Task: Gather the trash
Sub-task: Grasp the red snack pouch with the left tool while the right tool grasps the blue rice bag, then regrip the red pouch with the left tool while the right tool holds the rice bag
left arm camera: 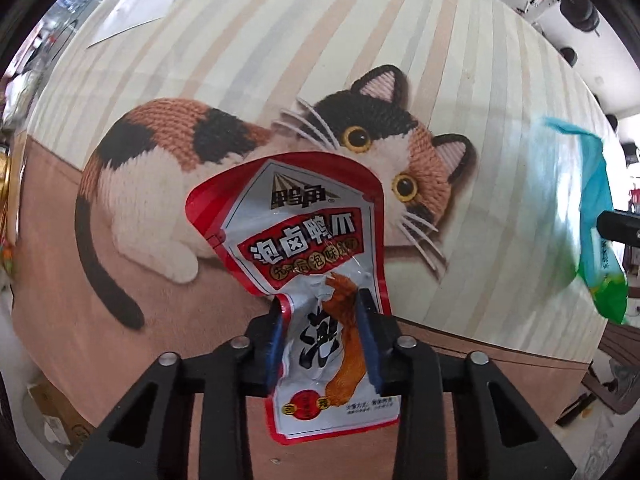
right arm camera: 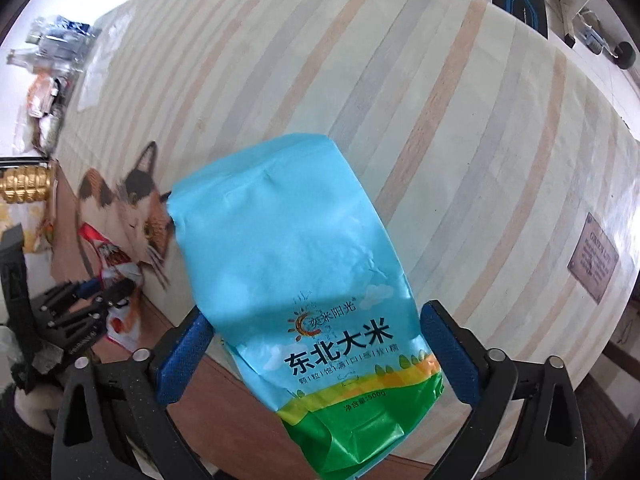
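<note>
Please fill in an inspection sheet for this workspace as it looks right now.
Surface: striped tablecloth with a printed cat.
Job's things: red-and-silver snack wrapper; blue-green rice bag.
Clutter: wrappers and packets piled off the table's far-left corner; gold object.
Grippers: left gripper shut on the snack wrapper; right gripper has the rice bag between wide jaws, pad contact unclear.
Cables: nothing seen.
Surroundings: small printed label on the cloth; blurred room beyond.
</note>
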